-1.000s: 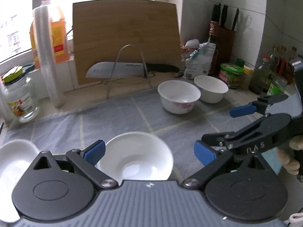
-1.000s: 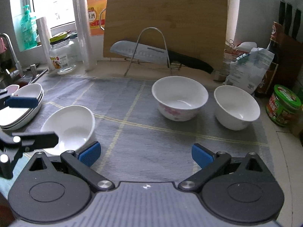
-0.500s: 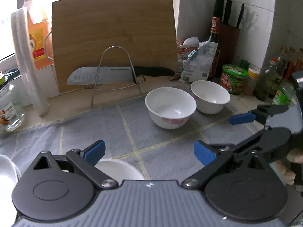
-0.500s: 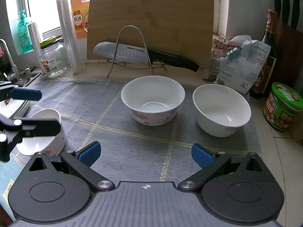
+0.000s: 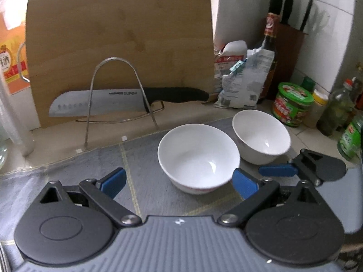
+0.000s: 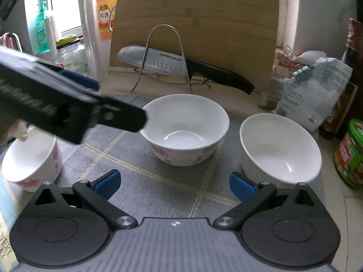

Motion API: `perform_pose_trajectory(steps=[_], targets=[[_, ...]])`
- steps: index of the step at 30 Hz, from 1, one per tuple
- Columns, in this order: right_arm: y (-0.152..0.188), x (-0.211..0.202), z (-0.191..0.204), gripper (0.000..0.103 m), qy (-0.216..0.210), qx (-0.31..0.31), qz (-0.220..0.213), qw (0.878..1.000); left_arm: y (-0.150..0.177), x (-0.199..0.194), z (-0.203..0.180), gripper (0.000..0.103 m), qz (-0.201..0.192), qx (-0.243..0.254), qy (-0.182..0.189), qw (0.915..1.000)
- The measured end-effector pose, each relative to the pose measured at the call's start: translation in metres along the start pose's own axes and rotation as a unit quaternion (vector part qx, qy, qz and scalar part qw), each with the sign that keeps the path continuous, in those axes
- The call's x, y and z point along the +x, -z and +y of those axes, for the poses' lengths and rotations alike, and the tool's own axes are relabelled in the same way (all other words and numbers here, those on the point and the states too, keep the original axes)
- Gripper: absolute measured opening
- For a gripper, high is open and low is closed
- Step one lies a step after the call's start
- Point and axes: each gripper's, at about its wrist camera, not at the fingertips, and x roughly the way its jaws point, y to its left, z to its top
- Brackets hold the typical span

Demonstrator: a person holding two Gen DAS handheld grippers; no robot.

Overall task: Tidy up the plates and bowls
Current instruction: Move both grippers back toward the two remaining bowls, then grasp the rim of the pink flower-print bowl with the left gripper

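Observation:
In the left wrist view a white bowl with pink flowers (image 5: 198, 158) stands on the grey mat (image 5: 68, 165), just ahead of my open left gripper (image 5: 178, 174). The gripper's right pad (image 5: 245, 185) overlaps the bowl's rim, and I cannot tell if they touch. A plain white bowl (image 5: 261, 136) stands close behind it on the right. My right gripper (image 6: 174, 184) is open and holds nothing, a little short of the flowered bowl (image 6: 185, 129) and plain bowl (image 6: 280, 149). A third flowered bowl (image 6: 29, 158) stands at the left, partly behind the left gripper's arm (image 6: 68, 104).
A wooden cutting board (image 5: 118, 45) leans on the wall behind a wire rack holding a knife (image 5: 127, 99). Food bags (image 5: 242, 83), a sauce bottle (image 5: 270, 45), a green-lidded jar (image 5: 290, 104) and a knife block (image 5: 292, 45) crowd the right. Bottles and a glass jar (image 6: 70, 56) stand by the window.
Both grippers moved right and closer to the two back bowls. The near bowl and the plates left the left wrist view. The left gripper now crosses the right wrist view.

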Motion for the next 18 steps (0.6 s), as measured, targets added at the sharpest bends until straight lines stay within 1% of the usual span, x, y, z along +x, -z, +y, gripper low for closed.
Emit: perform_pose_trajectory(steps=[5, 9, 16, 18], targets=[[-0.004, 0.016, -0.006, 0.103, -0.018, 0.003, 0.001, 1.0, -0.013, 0.027, 0.006, 0.099, 0.019, -0.014, 0.015, 0.9996], [-0.004, 0.024, -0.006, 0.103, -0.023, -0.003, 0.0, 1.0, -0.02, 0.043, 0.009, 0.099, 0.033, -0.019, 0.023, 0.999], [-0.007, 0.028, 0.001, 0.102, -0.001, -0.034, -0.021, 0.999, -0.026, 0.062, 0.008, 0.096, 0.05, -0.026, 0.032, 0.9979], [-0.008, 0.028, 0.004, 0.098, 0.012, -0.046, -0.028, 0.998, -0.027, 0.066, 0.009, 0.095, 0.05, -0.028, 0.035, 0.9977]])
